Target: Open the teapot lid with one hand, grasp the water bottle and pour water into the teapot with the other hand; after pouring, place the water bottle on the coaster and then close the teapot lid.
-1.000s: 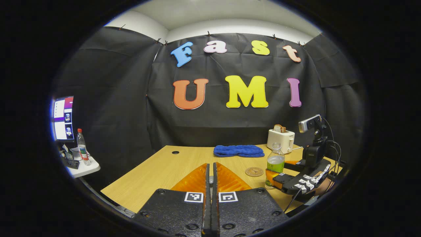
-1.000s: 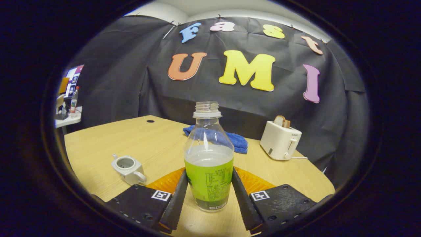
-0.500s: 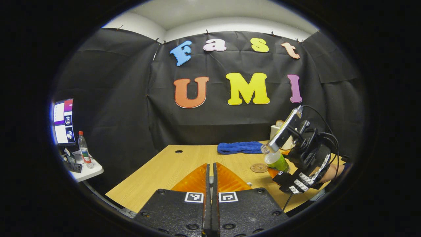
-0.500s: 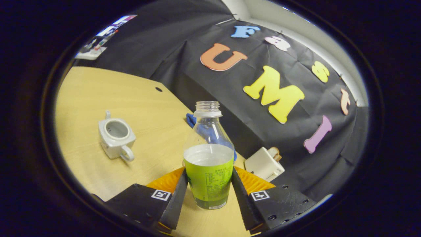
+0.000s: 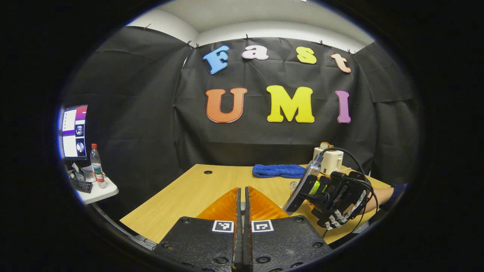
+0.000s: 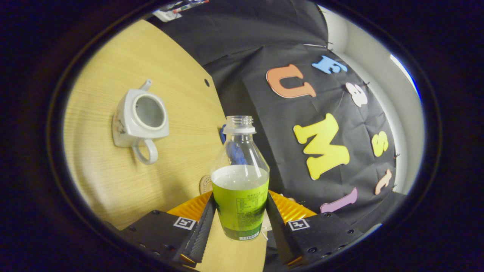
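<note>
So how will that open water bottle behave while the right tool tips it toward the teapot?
The water bottle is thin clear plastic, so it may flex if squeezed harder. It's capless and about half full, so water will likely shift toward the neck and the weight move as it tilts. The right tool holds it low on the label, which looks smooth; it might slip or pivot. The teapot is open.

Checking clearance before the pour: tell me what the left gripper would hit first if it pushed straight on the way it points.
Probably nothing soon: the left gripper, shut, points across bare table toward the booth's black cloth wall. The blue towel lies right of that line. Depth is uncertain.
</note>
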Demonstrator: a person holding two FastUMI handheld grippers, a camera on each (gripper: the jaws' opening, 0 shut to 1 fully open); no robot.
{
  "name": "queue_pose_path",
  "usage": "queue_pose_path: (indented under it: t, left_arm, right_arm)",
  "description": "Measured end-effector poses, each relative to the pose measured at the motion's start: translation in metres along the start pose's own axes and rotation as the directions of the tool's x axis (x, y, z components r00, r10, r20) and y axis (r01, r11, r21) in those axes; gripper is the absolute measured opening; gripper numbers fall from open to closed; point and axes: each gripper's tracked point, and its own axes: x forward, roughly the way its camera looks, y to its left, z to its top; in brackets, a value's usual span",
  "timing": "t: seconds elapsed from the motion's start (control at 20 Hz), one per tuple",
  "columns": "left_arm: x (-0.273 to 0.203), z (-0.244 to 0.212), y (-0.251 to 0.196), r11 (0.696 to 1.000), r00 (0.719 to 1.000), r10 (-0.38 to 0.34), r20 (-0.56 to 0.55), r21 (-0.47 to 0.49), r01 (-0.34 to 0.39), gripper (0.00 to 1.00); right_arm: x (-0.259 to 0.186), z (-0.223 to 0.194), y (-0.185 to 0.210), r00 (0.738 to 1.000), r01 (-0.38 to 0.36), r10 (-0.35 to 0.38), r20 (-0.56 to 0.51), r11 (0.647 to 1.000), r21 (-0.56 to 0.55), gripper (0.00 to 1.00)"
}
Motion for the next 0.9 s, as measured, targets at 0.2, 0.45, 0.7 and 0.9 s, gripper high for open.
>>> queue_pose_path:
  t: [0.2,0.45,0.7,0.9]
  left_arm:
    - [0.001,-0.001,0.0,1.0,1.0,-0.008,-0.003,0.005,0.008,0.03]
    - [0.0,0.0,0.001,1.0,1.0,-0.012,0.001,0.015,0.012,0.02]
    - [0.0,-0.003,0.006,1.0,1.0,-0.007,-0.006,0.013,0.007,0.03]
    - [-0.003,-0.001,0.006,1.0,1.0,-0.01,-0.003,0.016,0.01,0.03]
  right_arm:
    - [0.005,0.005,0.003,0.999,0.041,-0.038,0.023,0.989,-0.14,0.74]
    - [0.003,0.015,0.006,0.994,0.098,-0.078,0.079,0.949,-0.298,0.74]
    - [-0.001,0.026,0.006,0.981,0.175,-0.118,0.154,0.883,-0.436,0.74]
    - [-0.005,0.037,-0.002,0.962,0.25,-0.148,0.23,0.818,-0.518,0.73]
